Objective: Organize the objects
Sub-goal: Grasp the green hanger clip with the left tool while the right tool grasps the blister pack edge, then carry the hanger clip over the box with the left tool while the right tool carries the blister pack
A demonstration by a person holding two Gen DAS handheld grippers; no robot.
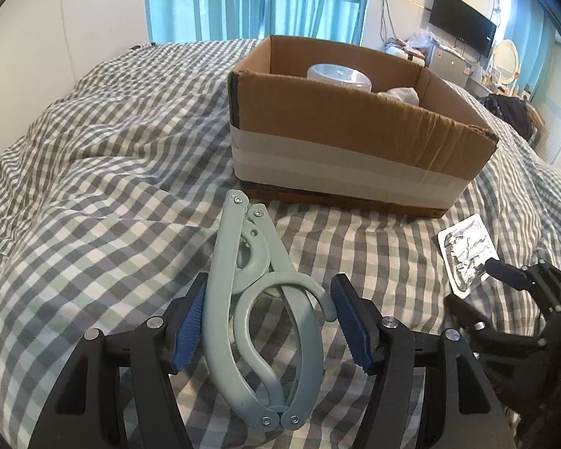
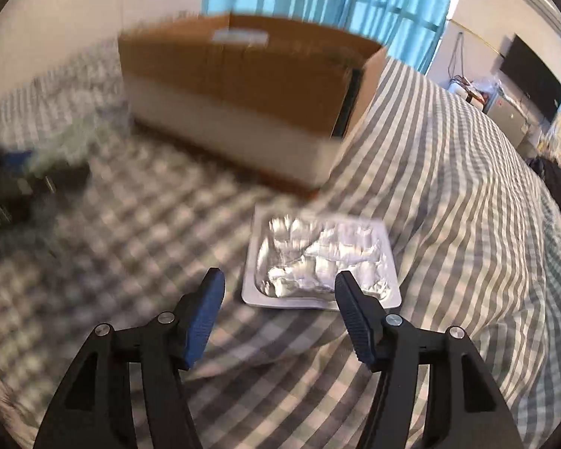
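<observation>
Left hand-held gripper (image 1: 269, 321) clamps folded hanger (image 1: 261, 321) lengthwise, pointing toward box (image 1: 355, 138).

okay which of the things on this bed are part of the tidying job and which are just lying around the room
Part of the job:
- folding hanger, between the left gripper pads
- foil blister pack, ahead of the open right gripper
- cardboard box, already holding a plastic container

Just there:
- checked bedspread
- wall TV
- curtains

checked bedspread (image 1: 93, 142), teal curtains (image 1: 250, 3) over bright window, wall tv (image 1: 462, 26), white walls.
</observation>
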